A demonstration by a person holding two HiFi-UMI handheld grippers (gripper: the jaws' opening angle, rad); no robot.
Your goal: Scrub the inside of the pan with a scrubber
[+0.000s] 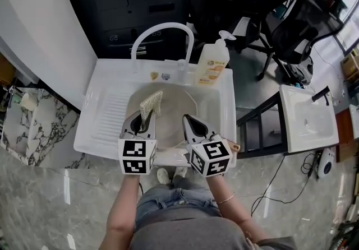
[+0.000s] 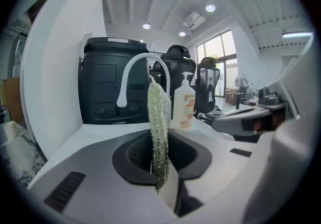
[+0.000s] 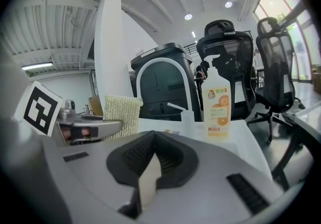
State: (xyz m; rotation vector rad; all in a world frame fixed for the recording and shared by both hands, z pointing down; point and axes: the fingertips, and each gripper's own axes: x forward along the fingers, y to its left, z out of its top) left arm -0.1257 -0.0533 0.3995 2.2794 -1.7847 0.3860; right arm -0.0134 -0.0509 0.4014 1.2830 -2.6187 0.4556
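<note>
A round grey pan point(image 1: 178, 99) lies in the basin of the white sink point(image 1: 104, 106). My left gripper point(image 1: 146, 117) hovers over the pan's left part, shut on a glittery yellow-green scrubber point(image 1: 151, 103). In the left gripper view the scrubber point(image 2: 159, 127) stands upright and edge-on between the jaws of my left gripper point(image 2: 161, 170). My right gripper point(image 1: 188, 120) hangs over the pan's right part, shut with nothing in it. The right gripper view shows the closed right gripper point(image 3: 150, 168) and, to its left, the scrubber point(image 3: 123, 113). The pan is hidden in both gripper views.
A white curved faucet point(image 1: 162, 33) rises at the sink's back edge, with an orange-labelled soap bottle point(image 1: 213, 64) to its right. A ribbed drainboard point(image 1: 109, 114) lies left of the basin. Behind stand a black cabinet point(image 1: 129, 2) and office chairs point(image 1: 303, 24); a second small sink point(image 1: 305, 120) stands right.
</note>
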